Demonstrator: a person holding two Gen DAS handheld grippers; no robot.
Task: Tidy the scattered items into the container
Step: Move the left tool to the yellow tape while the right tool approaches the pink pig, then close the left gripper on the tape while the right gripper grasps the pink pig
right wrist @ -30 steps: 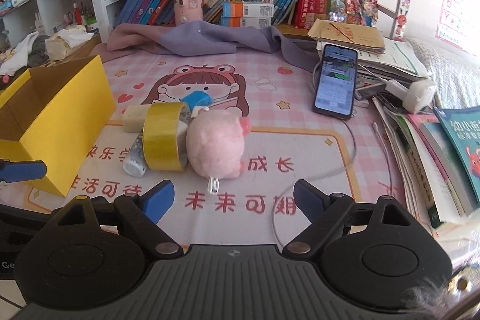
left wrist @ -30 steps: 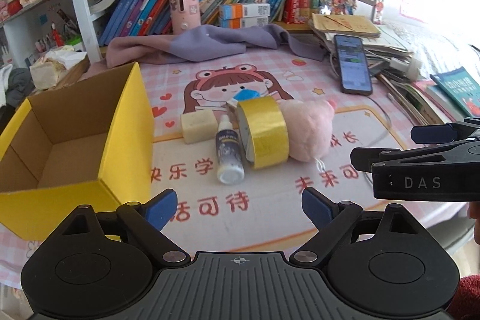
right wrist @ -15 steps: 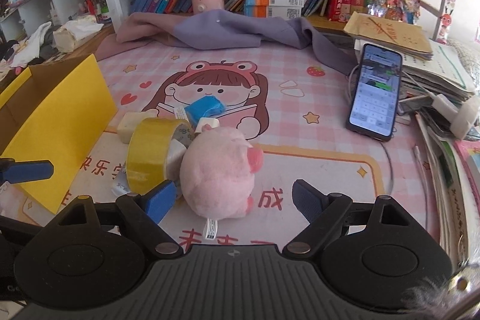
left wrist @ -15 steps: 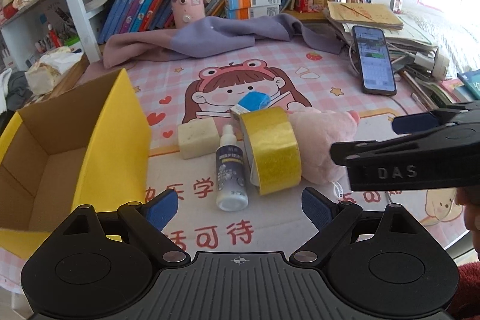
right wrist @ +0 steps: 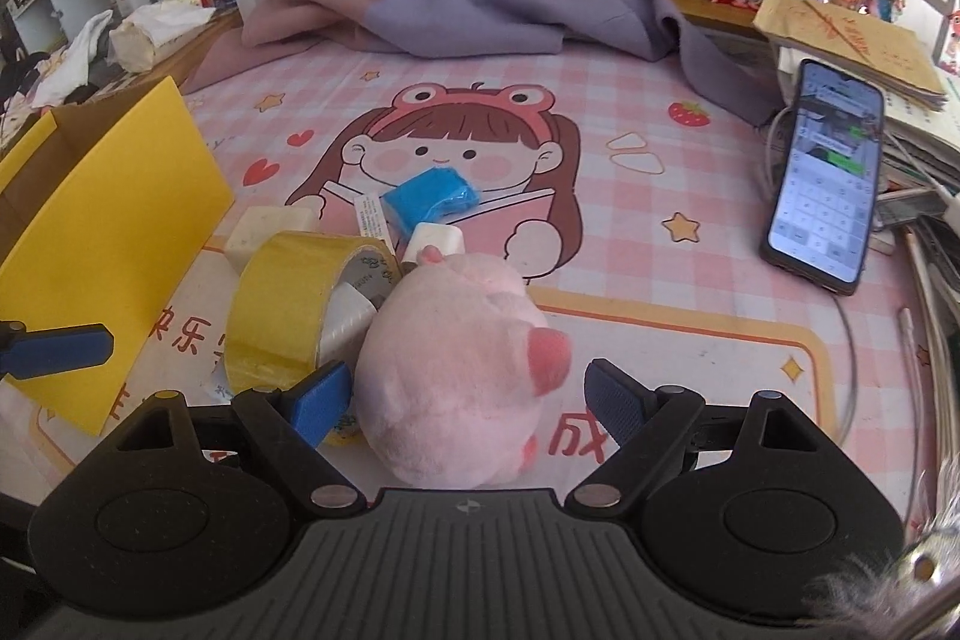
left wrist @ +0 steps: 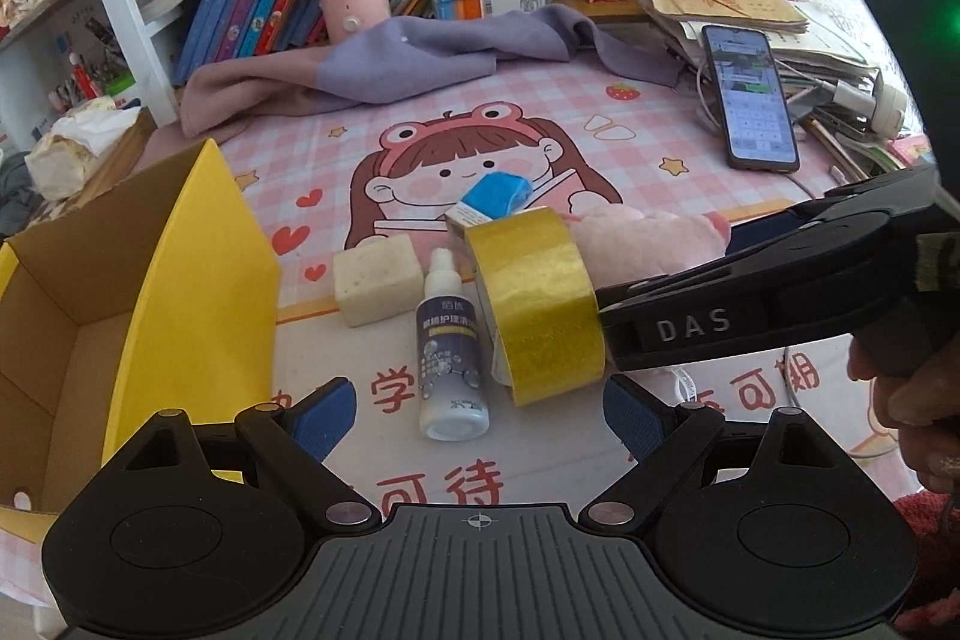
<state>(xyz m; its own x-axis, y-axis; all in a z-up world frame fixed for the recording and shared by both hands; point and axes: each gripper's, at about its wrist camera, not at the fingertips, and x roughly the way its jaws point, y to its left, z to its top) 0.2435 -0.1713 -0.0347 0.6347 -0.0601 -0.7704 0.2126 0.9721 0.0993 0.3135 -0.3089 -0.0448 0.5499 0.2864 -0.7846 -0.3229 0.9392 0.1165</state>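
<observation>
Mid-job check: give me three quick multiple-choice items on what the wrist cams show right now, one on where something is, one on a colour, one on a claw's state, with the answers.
1. What does the pink plush pig sit between?
A. the right claw's open fingers
B. the walls of the yellow box
C. the phone and the books

2. What colour is the tape roll?
A. blue
B. gold-yellow
C. white

3. How is the left claw?
A. shut on the spray bottle
B. shut on nothing
C. open, holding nothing

Answers:
1. A, the plush fills the gap between the blue pads in the right wrist view.
2. B, its shiny band reads gold-yellow in both views.
3. C, its fingers stand wide apart, with the spray bottle lying free ahead.
</observation>
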